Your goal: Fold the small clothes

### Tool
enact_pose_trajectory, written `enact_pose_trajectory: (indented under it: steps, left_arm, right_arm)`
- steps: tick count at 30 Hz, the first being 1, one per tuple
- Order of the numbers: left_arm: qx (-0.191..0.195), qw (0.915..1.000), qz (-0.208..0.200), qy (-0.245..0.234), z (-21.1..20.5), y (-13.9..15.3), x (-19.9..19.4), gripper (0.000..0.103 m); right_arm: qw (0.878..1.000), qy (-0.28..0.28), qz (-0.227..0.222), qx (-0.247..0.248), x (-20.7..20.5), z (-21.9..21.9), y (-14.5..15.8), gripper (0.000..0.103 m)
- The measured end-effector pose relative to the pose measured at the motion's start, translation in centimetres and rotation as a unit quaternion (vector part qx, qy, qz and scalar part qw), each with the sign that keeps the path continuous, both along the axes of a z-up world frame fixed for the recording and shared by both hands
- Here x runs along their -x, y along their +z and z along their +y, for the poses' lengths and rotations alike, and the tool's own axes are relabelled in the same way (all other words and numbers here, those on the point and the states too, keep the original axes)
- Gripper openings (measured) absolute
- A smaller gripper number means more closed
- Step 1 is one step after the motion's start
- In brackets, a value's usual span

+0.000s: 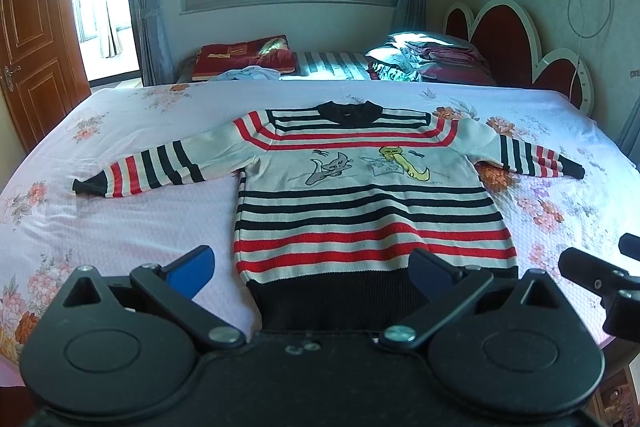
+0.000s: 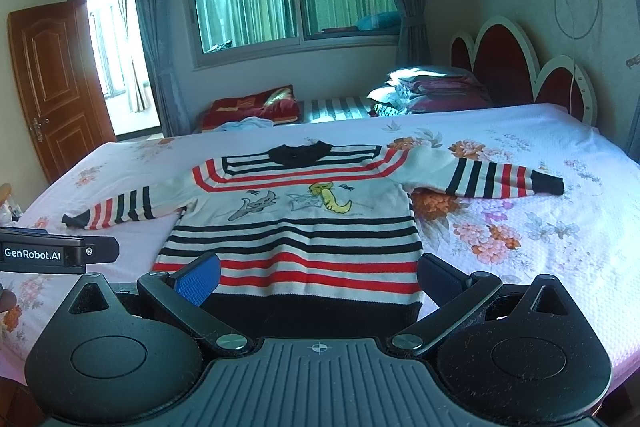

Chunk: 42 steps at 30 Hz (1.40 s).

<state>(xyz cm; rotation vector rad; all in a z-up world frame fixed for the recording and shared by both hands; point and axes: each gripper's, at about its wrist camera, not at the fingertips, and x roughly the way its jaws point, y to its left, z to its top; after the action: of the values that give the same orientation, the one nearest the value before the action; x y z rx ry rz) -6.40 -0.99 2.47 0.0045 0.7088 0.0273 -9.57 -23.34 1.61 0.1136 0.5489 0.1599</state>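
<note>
Left tool (image 1: 310,269) and right tool (image 2: 320,277) both spread apart, empty, near the sweater (image 1: 360,195) hem. Folding not begun; judged next: grasp a sleeve.

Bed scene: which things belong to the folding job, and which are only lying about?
For the job: striped sweater, left hand-held gripper, right hand-held gripper.
Lying about: red cushion, pile of bedding, light cloth.
</note>
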Motion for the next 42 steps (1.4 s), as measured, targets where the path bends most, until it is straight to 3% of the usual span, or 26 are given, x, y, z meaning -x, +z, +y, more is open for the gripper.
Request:
enact_pose_trajectory:
  steps: [11, 20, 42]
  left_arm:
    - [0.004, 1.0, 0.002, 0.004, 0.3, -0.3, -1.0, 0.103]
    - [-0.003, 1.0, 0.005, 0.004, 0.4, -0.9, -3.3, 0.103]
    - [-0.003, 0.9997, 0.017, 0.016, 0.5, -1.5, -8.1, 0.103]
  right_arm:
    - [1.0, -0.006, -0.002, 0.019, -1.1, -0.3, 0.0, 0.103]
    - [0.999, -0.012, 0.024, 0.028, -2.9, -0.5, -0.7, 0.103]
    - [0.999, -0.013, 0.025, 0.014, -8.0, -1.5, -1.5, 0.103]
